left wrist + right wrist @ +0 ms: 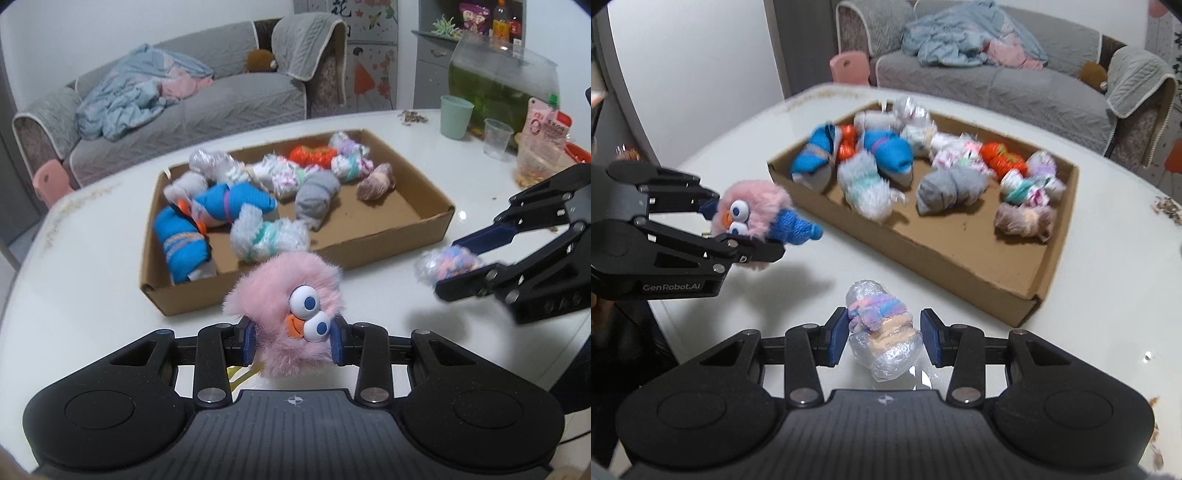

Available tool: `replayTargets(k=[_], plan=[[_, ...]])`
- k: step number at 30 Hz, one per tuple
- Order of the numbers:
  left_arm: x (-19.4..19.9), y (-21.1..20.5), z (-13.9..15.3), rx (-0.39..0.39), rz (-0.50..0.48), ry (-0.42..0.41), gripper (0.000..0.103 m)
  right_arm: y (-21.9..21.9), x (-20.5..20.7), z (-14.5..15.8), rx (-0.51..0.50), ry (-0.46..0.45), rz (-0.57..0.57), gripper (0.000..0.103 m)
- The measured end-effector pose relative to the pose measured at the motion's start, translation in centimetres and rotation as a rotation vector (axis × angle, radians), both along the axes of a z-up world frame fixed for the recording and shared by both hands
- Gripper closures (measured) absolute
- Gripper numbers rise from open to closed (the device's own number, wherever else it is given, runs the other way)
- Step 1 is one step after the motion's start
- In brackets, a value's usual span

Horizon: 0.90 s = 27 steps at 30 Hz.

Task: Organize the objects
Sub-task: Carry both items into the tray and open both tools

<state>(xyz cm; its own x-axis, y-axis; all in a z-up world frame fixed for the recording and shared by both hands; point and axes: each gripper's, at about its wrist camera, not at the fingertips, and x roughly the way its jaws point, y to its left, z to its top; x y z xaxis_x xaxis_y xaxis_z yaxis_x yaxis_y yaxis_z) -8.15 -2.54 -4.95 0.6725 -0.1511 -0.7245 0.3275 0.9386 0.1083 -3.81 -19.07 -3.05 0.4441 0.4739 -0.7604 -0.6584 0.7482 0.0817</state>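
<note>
Two grippers at the table's near edge — left gripper (pixel 291 341) clamped on a pink fuzzy toy (pixel 286 314), right gripper (pixel 882 336) parted around a wrapped pastel bundle (pixel 882 332) — both just short of the cardboard tray (pixel 369 236) of rolled socks

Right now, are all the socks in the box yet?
Almost. Many rolled socks already lie in the box. The left gripper holds a pink fuzzy sock outside it. The right gripper sits around a pastel sock. Those two remain.
</note>
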Motion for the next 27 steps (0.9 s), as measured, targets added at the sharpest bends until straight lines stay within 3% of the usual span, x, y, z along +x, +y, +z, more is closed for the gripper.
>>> replayTargets(k=[13, 20, 27], plan=[[-1.3, 1.0, 8.9, 0.014, -0.041, -0.160, 0.059, -7.3, 2.2, 7.6, 0.177, -0.158, -0.163, 0.064], [3.6, -1.6, 11.2, -0.038, -0.071, -0.201, 0.059, -7.8, 6.9, 9.1, 0.182, -0.214, -0.159, 0.064], [8.3, -4.8, 12.5, -0.056, -0.123, -0.225, 0.059, -8.2, 10.7, 10.0, 0.276, -0.233, -0.168, 0.064]])
